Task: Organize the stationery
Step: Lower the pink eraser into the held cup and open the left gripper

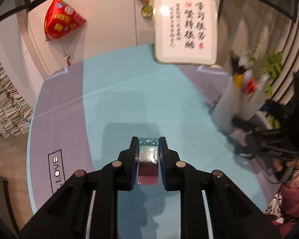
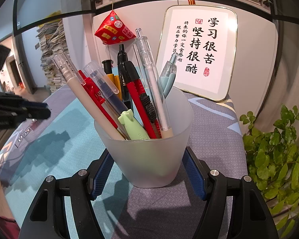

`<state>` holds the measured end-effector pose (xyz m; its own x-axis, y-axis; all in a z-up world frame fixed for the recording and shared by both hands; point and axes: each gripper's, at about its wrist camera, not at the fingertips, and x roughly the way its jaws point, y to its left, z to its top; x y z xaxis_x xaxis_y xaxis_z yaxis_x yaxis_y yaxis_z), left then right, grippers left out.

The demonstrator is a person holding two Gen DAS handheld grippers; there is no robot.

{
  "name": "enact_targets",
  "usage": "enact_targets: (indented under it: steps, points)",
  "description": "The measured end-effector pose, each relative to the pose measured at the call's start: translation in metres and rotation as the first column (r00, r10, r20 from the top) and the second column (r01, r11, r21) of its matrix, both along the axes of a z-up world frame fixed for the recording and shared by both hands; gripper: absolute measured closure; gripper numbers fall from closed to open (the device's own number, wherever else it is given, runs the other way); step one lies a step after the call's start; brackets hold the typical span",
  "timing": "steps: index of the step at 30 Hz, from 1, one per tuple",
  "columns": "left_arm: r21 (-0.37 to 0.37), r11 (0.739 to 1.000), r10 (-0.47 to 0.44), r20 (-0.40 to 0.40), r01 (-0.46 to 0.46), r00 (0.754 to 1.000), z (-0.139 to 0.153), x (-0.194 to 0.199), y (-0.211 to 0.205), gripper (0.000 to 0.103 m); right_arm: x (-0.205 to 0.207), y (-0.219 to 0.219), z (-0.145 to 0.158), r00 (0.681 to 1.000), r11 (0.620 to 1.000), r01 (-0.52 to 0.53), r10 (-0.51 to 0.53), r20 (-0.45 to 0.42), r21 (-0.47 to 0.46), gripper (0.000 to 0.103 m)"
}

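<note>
The right tool (image 2: 148, 171) grasps a frosted translucent pen cup (image 2: 149, 157) at lower centre of the right wrist view, its blue-padded fingers (image 2: 100, 176) pressed against the cup's two sides. The cup stands roughly upright and holds pens, a black marker (image 2: 122, 63), a red utility knife (image 2: 139, 97) and a pale green piece (image 2: 132, 126) near the rim. Whether the cup's base touches the desk (image 2: 213, 131) cannot be told.

In the left wrist view the same cup (image 1: 232, 105) appears blurred at right of frame, tilted, with the right tool (image 1: 269, 145) below it.

The left tool (image 1: 149, 149) sits at lower centre of its frame, clenched on a small flat packet (image 1: 148, 163), greenish at the far end and dark red at the near end. It points forward over the teal mat (image 1: 129, 91).

A framed calligraphy board (image 2: 199, 51) leans at the back, upper right.
</note>
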<state>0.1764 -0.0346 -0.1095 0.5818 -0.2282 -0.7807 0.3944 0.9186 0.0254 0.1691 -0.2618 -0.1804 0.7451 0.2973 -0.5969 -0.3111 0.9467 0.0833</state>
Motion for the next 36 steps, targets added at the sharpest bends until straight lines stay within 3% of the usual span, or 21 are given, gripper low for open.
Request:
enact_targets:
  steps: [5,8,14,18,27,36]
  points:
    - [-0.109,0.992,-0.061,0.06,0.068,0.996,0.038,-0.011,-0.021,0.085,0.0,0.0,0.0,1.0,1.0,0.0,0.0,0.0,-0.001,0.032]
    - [-0.185,0.972,-0.128,0.092,0.144,0.987,0.063,-0.015,-0.046,0.085,0.0,0.0,0.0,1.0,1.0,0.001,-0.001,0.001,-0.001,0.032]
    - [-0.205,0.944,-0.238,0.125,0.26,0.963,0.085,-0.01,-0.106,0.085,0.0,-0.002,0.001,1.0,1.0,0.001,-0.001,0.006,0.004,0.032]
    - [-0.242,0.93,-0.252,0.122,0.275,0.96,0.083,0.003,-0.131,0.085,-0.001,-0.003,0.002,1.0,1.0,0.0,0.0,0.007,0.01,0.032]
    - [-0.285,0.925,-0.261,0.004,0.251,0.965,0.046,0.026,-0.146,0.084,0.0,-0.004,0.002,1.0,1.0,-0.005,0.005,0.005,0.026,0.032]
    - [-0.286,0.925,-0.257,0.009,0.248,0.966,0.045,0.025,-0.139,0.085,0.0,-0.003,0.003,1.0,1.0,-0.003,0.003,0.006,0.022,0.032]
